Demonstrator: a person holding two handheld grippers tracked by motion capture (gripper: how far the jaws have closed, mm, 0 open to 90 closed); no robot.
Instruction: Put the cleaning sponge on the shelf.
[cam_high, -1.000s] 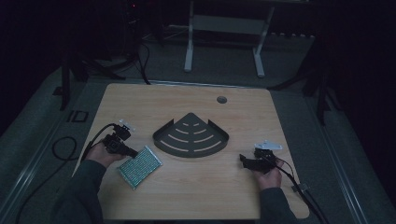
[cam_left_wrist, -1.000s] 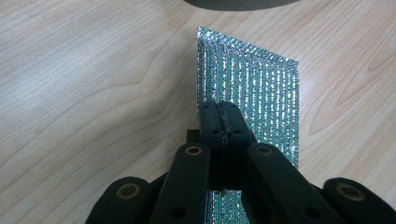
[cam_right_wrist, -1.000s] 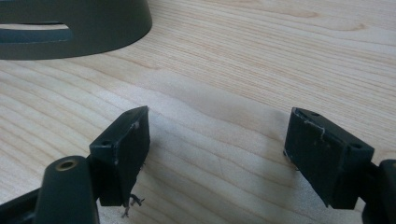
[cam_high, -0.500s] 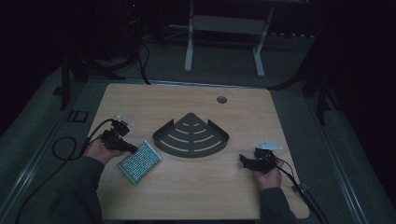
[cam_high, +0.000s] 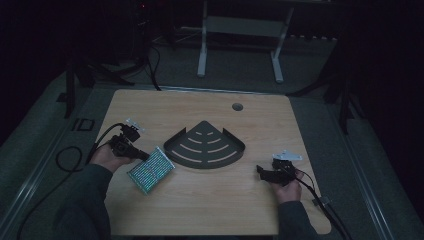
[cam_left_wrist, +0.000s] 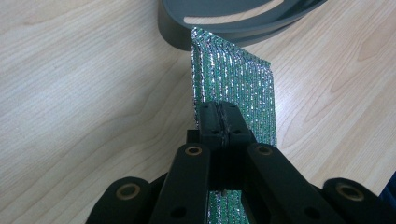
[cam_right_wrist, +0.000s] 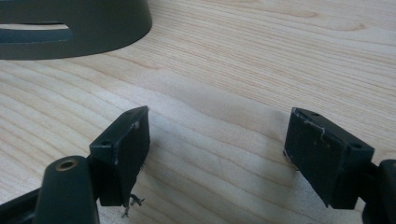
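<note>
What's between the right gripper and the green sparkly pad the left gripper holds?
In the high view, bare wood table mostly; the dark fan-shaped slotted tray sits just behind that line, between the right gripper and the green sparkly pad in the left gripper.

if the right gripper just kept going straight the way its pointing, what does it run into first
Probably the dark corner shelf. In the high view the right gripper, jaws open and empty, points across the bare table toward the shelf's near right edge. In the right gripper view the shelf sits off to one side, so it might only clip it.
</note>
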